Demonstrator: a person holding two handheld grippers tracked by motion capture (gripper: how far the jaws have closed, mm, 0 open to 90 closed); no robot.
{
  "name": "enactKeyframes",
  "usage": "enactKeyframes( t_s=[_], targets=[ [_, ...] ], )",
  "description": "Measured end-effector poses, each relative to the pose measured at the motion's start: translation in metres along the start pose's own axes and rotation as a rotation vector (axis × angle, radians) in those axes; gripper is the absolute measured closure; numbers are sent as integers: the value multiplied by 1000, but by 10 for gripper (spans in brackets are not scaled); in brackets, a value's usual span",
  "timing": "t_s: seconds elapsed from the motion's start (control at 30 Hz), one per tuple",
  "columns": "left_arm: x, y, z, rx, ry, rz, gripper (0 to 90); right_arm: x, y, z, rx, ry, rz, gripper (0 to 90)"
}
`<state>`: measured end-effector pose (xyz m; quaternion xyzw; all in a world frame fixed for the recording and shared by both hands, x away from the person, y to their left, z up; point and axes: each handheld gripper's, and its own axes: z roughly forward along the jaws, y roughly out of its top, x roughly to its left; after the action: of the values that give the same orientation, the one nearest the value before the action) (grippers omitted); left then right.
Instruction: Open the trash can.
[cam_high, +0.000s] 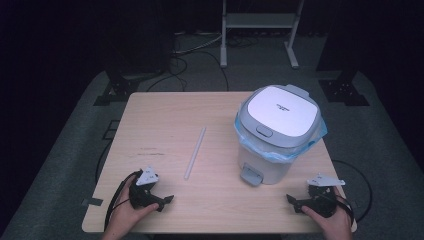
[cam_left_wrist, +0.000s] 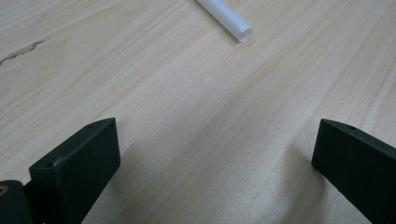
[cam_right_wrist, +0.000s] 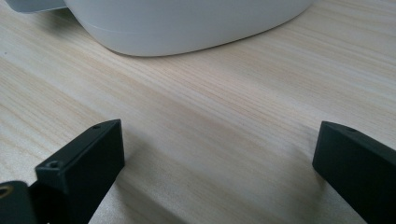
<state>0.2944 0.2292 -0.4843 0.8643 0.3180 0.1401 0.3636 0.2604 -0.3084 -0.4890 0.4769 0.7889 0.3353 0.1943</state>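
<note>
Tube: a white tube (cam_high: 194, 153) lies flat on the table (cam_high: 165, 117), left of the bin and apart from it.
Tube axis: its long axis runs from a near end, toward the person, to a far end that leans slightly toward the bin; in the left gripper view its open round end (cam_left_wrist: 243, 33) shows at the top.
Bin: a white pedal bin (cam_high: 276, 132) with its lid down and a blue liner around the rim stands on the table's right half; its pedal (cam_high: 250, 175) faces the person.
Left gripper: the left gripper (cam_high: 167, 200) sits nearer the person than the tube and left of the bin; jaws wide apart, holding nothing, bare wood between them, tips pointing toward the bin side.
Right gripper: the right gripper (cam_high: 292, 201) sits just nearer than the bin's right side; jaws wide apart, empty, the bin's base close ahead.
Hands: the left hand (cam_high: 131, 210) and right hand (cam_high: 334, 220) each wrap a gripper body low over the table's near edge.
</note>
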Motion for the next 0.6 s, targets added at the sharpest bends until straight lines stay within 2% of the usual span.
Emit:
enactKeyframes(
  t_s=[0.13, 0.17, 0.23, 0.33, 0.4, 0.43, 0.5, 0.6],
  targets=[
    [0, 0, 0, 0, 0, 0, 1, 0, 0, 0, 1, -2, 1, 11],
    [0, 0, 0, 0, 0, 0, 1, 0, 0, 0, -4, -1, 0, 53],
    [0, 0, 0, 0, 0, 0, 1, 0, -1, -3, -40, 8, -5, 204],
    [0, 0, 0, 0, 0, 0, 1, -1, -2, -4, -49, 7, -3, 260],
    [0, 0, 0, 0, 0, 0, 1, -1, -2, -5, -59, 6, -1, 353],
    [0, 0, 0, 0, 0, 0, 1, -1, -2, -5, -59, 6, -1, 353],
    [0, 0, 0, 0, 1, -1, 1, -1, -3, -7, -71, 6, 2, 491],
    [0, 0, 0, 0, 1, -1, 1, 0, -3, -7, -81, 3, 6, 641]
  ],
)
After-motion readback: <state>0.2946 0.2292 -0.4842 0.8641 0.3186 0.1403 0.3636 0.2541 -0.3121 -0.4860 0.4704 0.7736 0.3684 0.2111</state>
